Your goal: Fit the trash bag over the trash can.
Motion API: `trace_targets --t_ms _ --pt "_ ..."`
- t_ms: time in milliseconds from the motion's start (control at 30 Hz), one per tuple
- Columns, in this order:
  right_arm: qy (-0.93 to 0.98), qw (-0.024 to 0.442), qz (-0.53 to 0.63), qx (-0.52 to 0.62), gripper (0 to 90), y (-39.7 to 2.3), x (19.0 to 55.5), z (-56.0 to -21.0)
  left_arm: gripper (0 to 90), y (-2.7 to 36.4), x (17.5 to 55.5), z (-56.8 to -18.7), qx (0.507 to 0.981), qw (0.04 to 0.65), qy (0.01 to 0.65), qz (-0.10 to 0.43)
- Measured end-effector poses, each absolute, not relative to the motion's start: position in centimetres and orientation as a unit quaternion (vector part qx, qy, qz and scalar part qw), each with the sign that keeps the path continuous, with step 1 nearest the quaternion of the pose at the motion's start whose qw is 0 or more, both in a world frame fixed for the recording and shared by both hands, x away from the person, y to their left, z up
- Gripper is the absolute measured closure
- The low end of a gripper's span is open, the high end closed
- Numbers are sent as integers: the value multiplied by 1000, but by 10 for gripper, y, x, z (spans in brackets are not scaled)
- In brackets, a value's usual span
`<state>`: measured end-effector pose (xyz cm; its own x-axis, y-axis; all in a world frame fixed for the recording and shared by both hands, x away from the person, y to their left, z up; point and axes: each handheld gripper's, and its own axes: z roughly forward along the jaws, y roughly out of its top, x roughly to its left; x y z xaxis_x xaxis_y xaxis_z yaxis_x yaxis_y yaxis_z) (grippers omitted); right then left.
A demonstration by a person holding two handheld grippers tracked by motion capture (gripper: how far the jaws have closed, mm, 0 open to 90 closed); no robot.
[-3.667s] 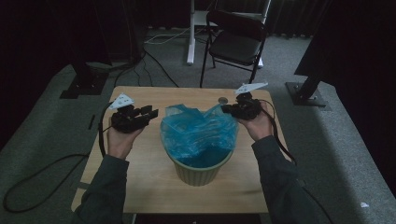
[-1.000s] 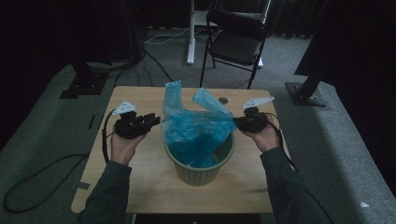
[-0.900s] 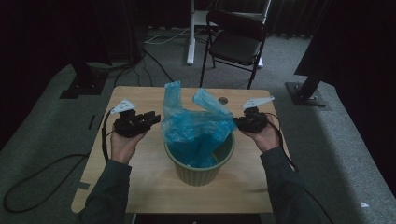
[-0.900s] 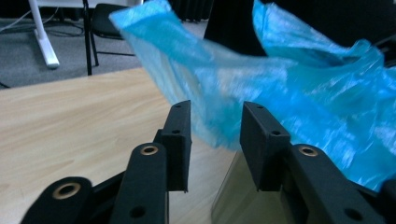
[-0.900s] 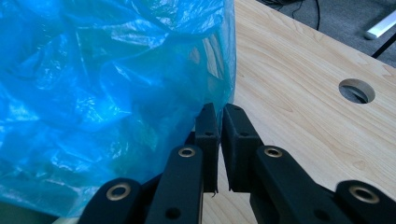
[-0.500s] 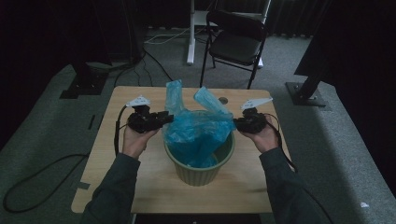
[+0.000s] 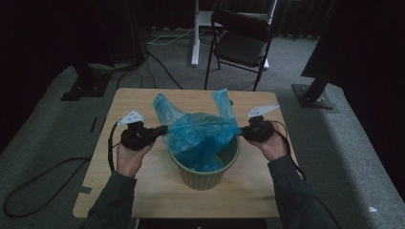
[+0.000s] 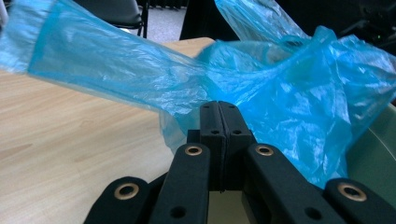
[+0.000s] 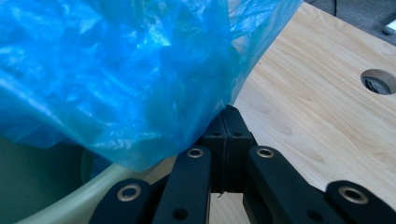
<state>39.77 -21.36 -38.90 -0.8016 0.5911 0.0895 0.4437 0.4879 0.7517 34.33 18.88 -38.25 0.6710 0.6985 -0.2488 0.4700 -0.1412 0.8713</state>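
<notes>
The right gripper (image 9: 225,114) pinches the blue bag (image 9: 116,74) above the green bin (image 9: 56,196).

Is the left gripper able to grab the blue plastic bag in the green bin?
Yes, it seems so: the left gripper is already shut on the thin blue plastic bag at the round green bin's rim, nothing between.

Blue plastic bag (image 7: 203,136) sitting crumpled inside pale green bin (image 7: 205,169) mid-table, stretching sideways past both rims, two handle loops standing up behind.
</notes>
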Motion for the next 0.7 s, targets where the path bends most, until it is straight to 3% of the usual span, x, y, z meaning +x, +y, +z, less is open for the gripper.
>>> trace_targets --t_ms 700 --pt "862 66 413 286 899 -223 373 -392 894 188 306 -396 755 522 386 97"
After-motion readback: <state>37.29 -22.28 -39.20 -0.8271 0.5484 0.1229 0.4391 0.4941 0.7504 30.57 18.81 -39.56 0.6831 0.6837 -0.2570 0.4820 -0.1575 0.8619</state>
